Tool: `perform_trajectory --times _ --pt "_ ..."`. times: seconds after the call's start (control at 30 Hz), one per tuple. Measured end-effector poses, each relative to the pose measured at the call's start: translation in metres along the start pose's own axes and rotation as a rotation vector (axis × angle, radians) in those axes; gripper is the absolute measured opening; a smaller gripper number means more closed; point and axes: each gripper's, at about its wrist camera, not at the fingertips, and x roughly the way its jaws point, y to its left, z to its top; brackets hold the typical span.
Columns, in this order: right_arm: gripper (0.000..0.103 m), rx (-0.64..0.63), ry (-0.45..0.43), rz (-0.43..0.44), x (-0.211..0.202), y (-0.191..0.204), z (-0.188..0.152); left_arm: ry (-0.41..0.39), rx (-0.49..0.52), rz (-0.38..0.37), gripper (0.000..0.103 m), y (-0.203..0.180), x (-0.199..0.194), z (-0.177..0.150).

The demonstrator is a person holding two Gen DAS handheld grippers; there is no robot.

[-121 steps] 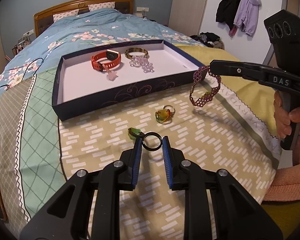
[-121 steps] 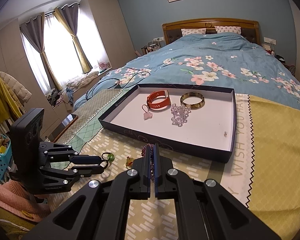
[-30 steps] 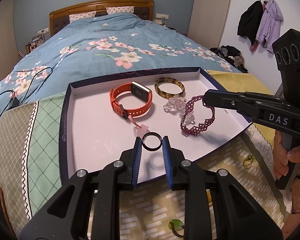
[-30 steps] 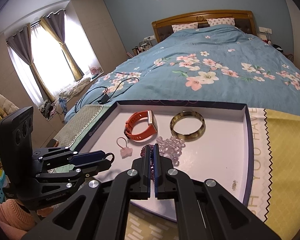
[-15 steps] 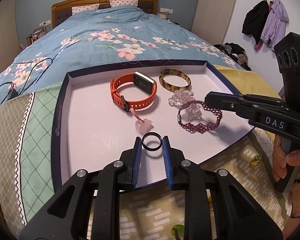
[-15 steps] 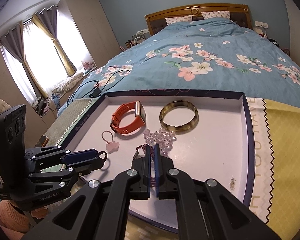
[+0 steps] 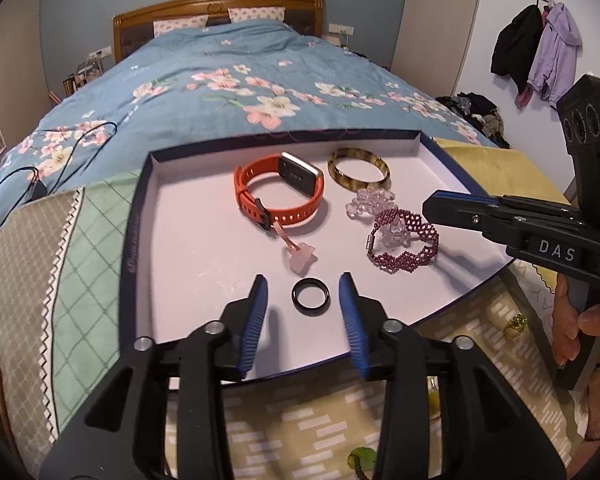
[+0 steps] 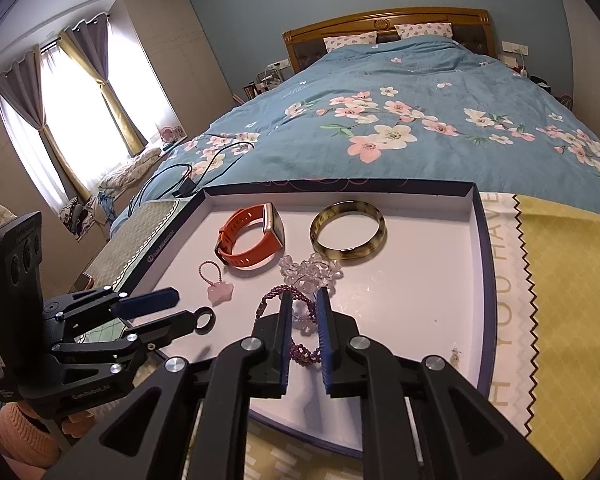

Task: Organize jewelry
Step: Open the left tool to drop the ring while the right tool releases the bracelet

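Note:
A dark blue tray with a white floor lies on the bed. In it are an orange watch, a brown bangle, a clear bead bracelet, a pink charm, a purple beaded bracelet and a black ring. My left gripper is open, its fingers either side of the ring, which lies loose on the tray floor. My right gripper is open just above the purple bracelet, which lies on the tray.
On the patterned cloth in front of the tray lie a gold ring and a green piece. A black cable lies on the blue floral duvet. Coats hang on the right wall.
Both grippers have opened. The black ring has dropped from the left gripper onto the tray floor, and the purple bracelet is free of the right gripper and rests in the tray.

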Motion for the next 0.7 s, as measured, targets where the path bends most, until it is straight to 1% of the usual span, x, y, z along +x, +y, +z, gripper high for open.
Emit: perform_trajectory --times 0.03,0.1,0.17,0.23,0.37,0.47,0.53,0.7 --pt "0.013 -0.001 -0.003 0.001 -0.002 0.001 0.0 -0.008 0.0 -0.002 0.038 0.0 -0.003 0.0" --pt "0.014 -0.009 -0.009 -0.001 -0.006 0.003 0.0 -0.024 0.001 0.008 0.043 0.0 -0.01 0.001" --pt "0.017 -0.021 -0.015 0.0 -0.01 0.007 -0.001 -0.043 0.008 0.013 0.047 -0.001 -0.02 0.0" --pt "0.024 -0.031 -0.023 0.004 -0.015 0.01 -0.002 -0.058 0.008 0.017 0.049 -0.001 -0.029 -0.001" --pt "0.03 -0.061 -0.035 0.005 -0.027 0.018 -0.005 -0.081 0.002 0.028 0.056 0.001 -0.047 -0.007" --pt "0.032 -0.075 -0.042 0.011 -0.037 0.022 -0.01 -0.098 -0.002 0.027 0.056 0.004 -0.06 -0.015" --pt "0.035 -0.082 -0.046 0.01 -0.045 0.023 -0.014 -0.109 -0.006 0.02 0.056 0.005 -0.069 -0.02" --pt "0.036 -0.092 -0.045 -0.012 -0.062 0.02 -0.027 -0.116 -0.002 0.012 0.055 0.009 -0.085 -0.033"
